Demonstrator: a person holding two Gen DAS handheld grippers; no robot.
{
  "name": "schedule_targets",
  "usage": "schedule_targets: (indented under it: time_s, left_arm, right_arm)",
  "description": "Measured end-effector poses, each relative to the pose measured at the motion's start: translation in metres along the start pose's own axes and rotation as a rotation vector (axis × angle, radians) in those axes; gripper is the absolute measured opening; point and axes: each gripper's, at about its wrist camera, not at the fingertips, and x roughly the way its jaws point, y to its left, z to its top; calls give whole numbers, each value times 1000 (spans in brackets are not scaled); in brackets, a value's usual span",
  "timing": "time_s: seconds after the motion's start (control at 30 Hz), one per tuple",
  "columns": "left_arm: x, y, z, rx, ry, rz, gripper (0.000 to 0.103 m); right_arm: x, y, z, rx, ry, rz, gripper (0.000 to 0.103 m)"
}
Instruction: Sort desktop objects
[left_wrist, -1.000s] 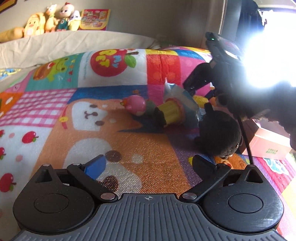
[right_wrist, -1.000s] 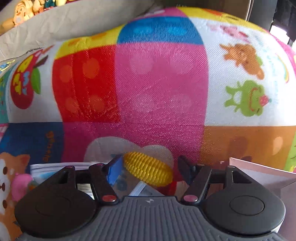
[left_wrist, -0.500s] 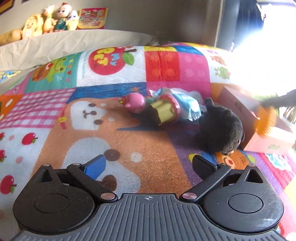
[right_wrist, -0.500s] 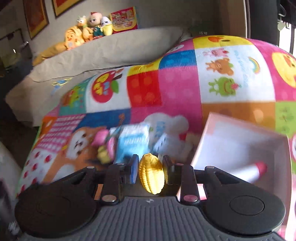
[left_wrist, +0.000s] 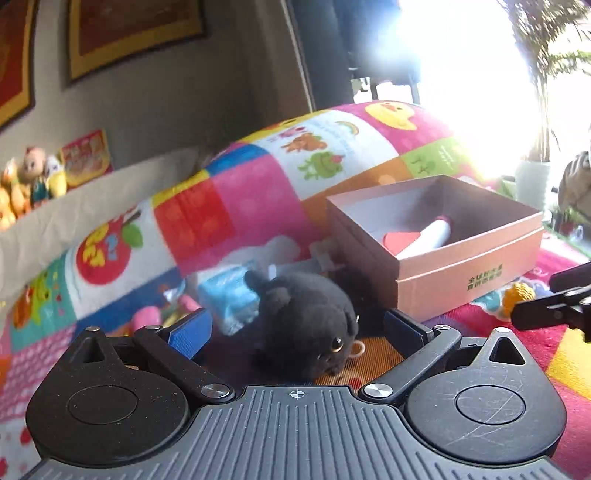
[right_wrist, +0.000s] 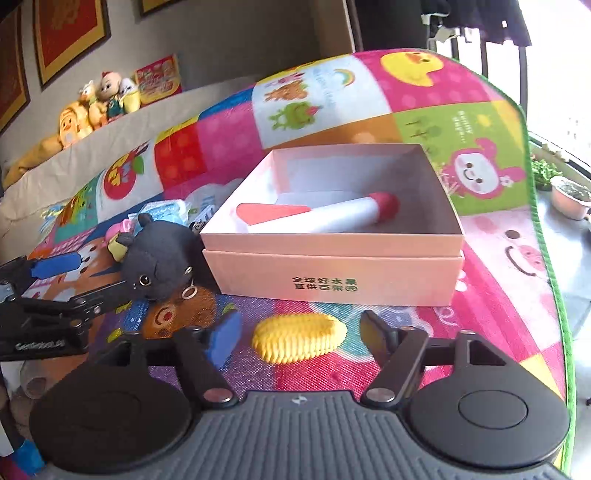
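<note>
Black and fluffy, the toy cat (left_wrist: 306, 317) lies on the play mat (left_wrist: 236, 206) between the wide-open fingers of the left gripper (left_wrist: 299, 326), which do not touch it, just beside the pink box (left_wrist: 461, 266). From the right wrist, the right gripper (right_wrist: 299, 334) has just opened, and the yellow toy corn (right_wrist: 299, 338) lies loose on the mat between its fingers, near the mat's right edge, in front of the box holding a white and red pen (right_wrist: 332, 216).

The pink box (right_wrist: 332, 273) stands just beyond the yellow corn toy (right_wrist: 299, 338), blocking any straight path forward; its open top is free, with only a white tube (right_wrist: 332, 218) (red-capped) inside. The black plush (right_wrist: 159, 266) crowds the box's left side, the left gripper (right_wrist: 77, 277) around it.
</note>
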Motion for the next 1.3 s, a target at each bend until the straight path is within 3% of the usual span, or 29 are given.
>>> schedule_targets:
  time_s: [0.13,0.2,0.27,0.33,0.47,0.53,0.67,0.73,0.87,1.0,1.13,1.3]
  left_arm:
    - [19,-29,0,173,1,45,96]
    - [25,-30,-1,205,17,78,72]
    - [28,-19,-3,176,46,70,73]
    - [28,-7,-3,143,67,46,71]
    - [16,15,2,38,88,19,60]
    - [-3,21,9,-17,80,-36,59]
    - [-46,43,18,-294,108,-368,59]
    - [-54,47,12,-355,119,-426,60]
    - [-50,53,-8,-373,168,-332,62]
    - [-50,78,-19,-403,146,-220,86]
    - [-56,102,-24,-380,132,-55,88]
    - [-54,127,-37,-430,165,2,94]
  right_arm:
    - [-4,-8,-18,62,-2,38,90]
    - [-3,-12,-25,82,-2,35,92]
    - [-3,-17,-27,111,-7,43,92]
    - [-4,-19,-28,132,-19,49,99]
    - [-3,-23,-29,160,-21,68,100]
    - [-4,-26,-30,178,-29,78,100]
    - [-6,-29,-31,199,-39,85,100]
    - [-6,-28,-32,201,-41,85,100]
    - [-6,-29,-32,202,-41,84,101]
    - [-6,-29,-32,203,-39,85,103]
    - [-5,-28,-32,196,-34,80,103]
    - [-4,-24,-32,180,-26,66,103]
